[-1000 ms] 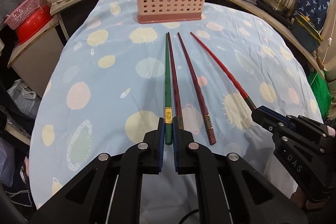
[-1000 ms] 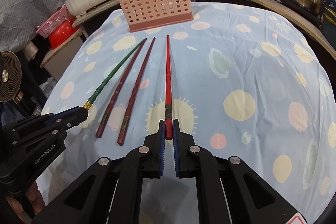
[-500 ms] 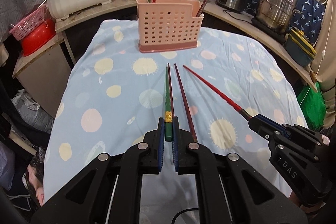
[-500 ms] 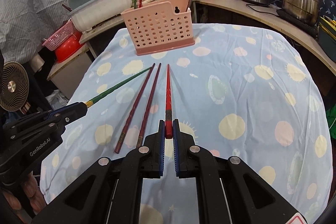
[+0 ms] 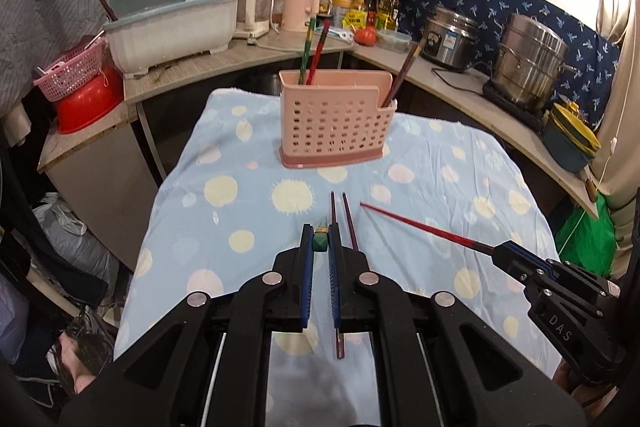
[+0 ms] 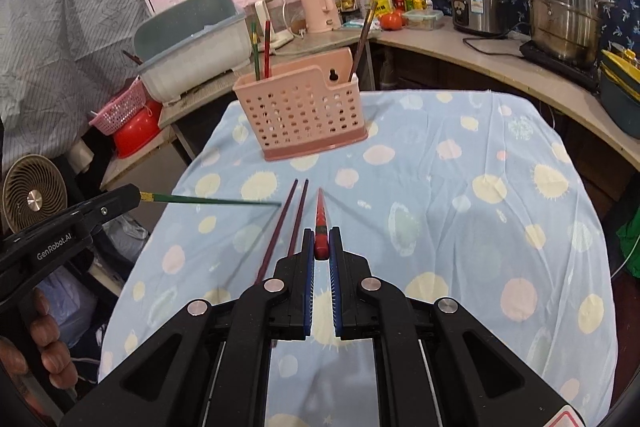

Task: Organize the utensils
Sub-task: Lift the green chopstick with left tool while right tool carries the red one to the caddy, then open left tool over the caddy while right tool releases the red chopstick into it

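Cluttered kitchen corner, counters wrapping a table under a blue spotted cloth (image 5: 248,187). Pink perforated holder (image 5: 336,123) stands at 12 o'clock on the cloth, upright, with a green stick (image 5: 306,51) and a red stick (image 5: 320,53) in its left part and a dark stick (image 5: 404,73) in its right part. My left gripper (image 5: 320,247) has its jaws clamped on the butt of a green chopstick (image 6: 216,201); in the right wrist view it points across toward 3 o'clock, off the cloth. My right gripper (image 6: 321,247) is clamped on a red chopstick (image 5: 416,225), which runs toward 10 o'clock in the left wrist view, also lifted. Two dark maroon chopsticks (image 6: 286,223) lie side by side on the cloth, between the two held ones, tips toward the holder. Fan (image 6: 34,197) at 9 o'clock in the right view, steel pots (image 5: 528,63) at 2 o'clock on the counter. Fingers (image 6: 48,351) of my left hand show on the handle.
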A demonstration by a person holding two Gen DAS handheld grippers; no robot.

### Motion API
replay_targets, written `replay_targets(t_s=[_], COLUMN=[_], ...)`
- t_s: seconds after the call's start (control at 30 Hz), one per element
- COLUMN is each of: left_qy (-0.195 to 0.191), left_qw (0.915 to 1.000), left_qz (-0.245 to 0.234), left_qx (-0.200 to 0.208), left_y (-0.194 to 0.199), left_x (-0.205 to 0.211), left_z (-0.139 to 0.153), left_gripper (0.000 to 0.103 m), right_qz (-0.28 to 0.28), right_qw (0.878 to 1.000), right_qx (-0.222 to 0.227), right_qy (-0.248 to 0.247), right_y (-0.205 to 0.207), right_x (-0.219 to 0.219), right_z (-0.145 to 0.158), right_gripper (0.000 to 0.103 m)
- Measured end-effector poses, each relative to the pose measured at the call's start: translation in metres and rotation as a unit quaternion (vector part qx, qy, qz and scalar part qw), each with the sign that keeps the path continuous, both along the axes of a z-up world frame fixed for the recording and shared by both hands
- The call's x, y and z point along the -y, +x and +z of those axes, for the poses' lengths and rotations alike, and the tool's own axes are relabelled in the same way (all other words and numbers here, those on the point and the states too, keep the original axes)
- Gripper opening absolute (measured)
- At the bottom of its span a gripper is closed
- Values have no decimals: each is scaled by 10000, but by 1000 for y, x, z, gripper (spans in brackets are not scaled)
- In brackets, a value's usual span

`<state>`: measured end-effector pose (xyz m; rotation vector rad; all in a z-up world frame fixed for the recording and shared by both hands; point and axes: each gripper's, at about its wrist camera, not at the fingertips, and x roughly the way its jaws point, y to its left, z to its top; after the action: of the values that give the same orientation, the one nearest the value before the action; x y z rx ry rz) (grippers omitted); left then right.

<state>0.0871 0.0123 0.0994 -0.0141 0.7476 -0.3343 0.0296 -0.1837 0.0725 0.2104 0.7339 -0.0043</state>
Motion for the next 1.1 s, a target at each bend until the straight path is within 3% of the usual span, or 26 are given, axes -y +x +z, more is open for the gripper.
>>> replay_targets(t_s=[0.63, 1.1], left_qy=[-34, -178], left_qw=[9965, 9878], left_qz=[24, 332], left_qx=[839, 1514], left_y=[52, 133], left_x=[20, 31], left_z=[82, 152], left_gripper=[7, 7], right_qz=[-1, -436], right_qw=[9965, 9841], right_qx=[811, 1682], right_qy=[-192, -376], right_y=[47, 132], right_x=[12, 38], right_z=[76, 144], right_gripper=[8, 8])
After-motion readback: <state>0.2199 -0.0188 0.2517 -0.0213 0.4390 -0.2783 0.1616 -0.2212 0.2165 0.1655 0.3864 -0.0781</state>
